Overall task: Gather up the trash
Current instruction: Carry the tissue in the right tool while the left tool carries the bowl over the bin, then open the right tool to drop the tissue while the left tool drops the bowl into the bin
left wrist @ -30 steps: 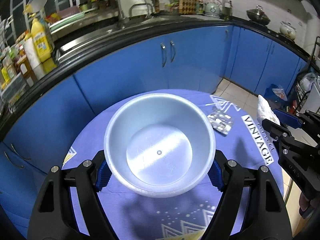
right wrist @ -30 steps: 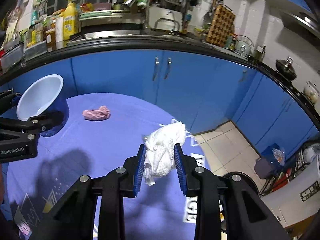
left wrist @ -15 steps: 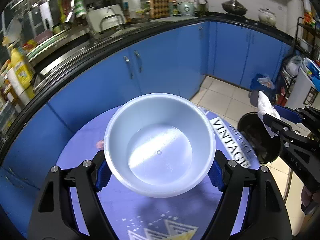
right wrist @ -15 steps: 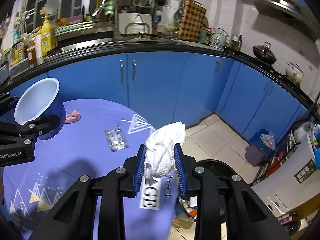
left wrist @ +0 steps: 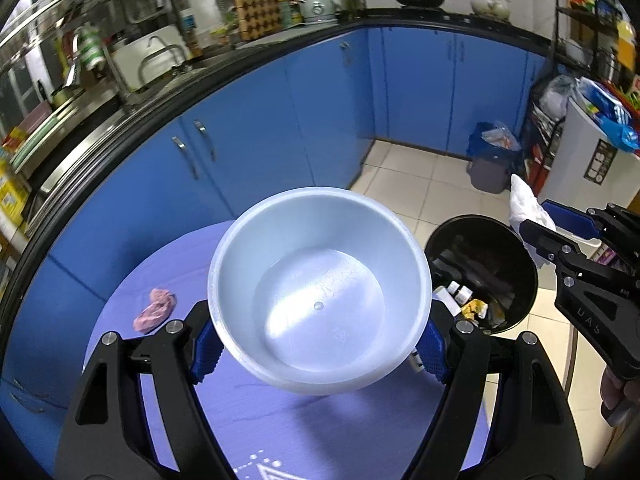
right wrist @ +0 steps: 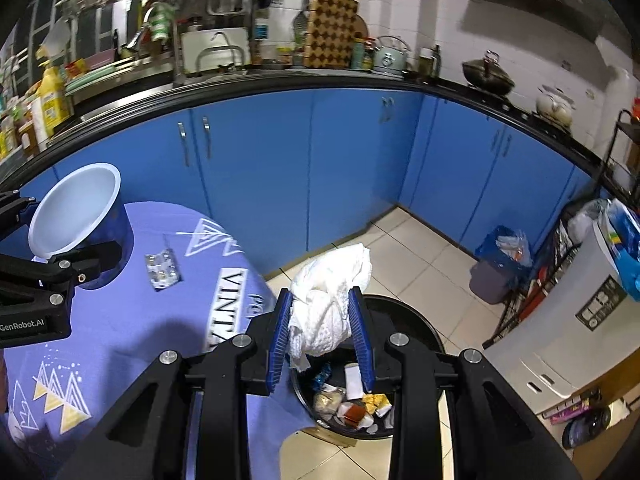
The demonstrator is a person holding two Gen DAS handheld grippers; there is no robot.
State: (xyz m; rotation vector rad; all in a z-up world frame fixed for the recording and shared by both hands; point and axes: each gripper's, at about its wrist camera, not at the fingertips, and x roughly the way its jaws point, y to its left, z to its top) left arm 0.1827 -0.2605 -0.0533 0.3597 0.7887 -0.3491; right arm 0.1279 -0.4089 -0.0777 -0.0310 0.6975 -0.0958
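My right gripper (right wrist: 322, 334) is shut on a crumpled white tissue wad (right wrist: 328, 308) and holds it over the open black trash bin (right wrist: 416, 322) on the floor beside the table. The bin (left wrist: 480, 236) holds several scraps. My left gripper (left wrist: 318, 346) is shut on an empty white bowl (left wrist: 320, 292) and holds it above the purple tablecloth (left wrist: 288, 416). The bowl (right wrist: 76, 212) also shows at the left of the right wrist view. A pink crumpled scrap (left wrist: 155, 314) and a silver blister pack (right wrist: 162, 269) lie on the table.
Blue kitchen cabinets (right wrist: 280, 160) curve behind the table. A small grey bin with a blue bag (right wrist: 498, 268) stands on the tiled floor. A white appliance (right wrist: 580, 320) and a rack stand at the right.
Both grippers have swung right, away from the table's middle. The tissue has moved from above the table's edge to above the black bin. The bowl stays gripped.
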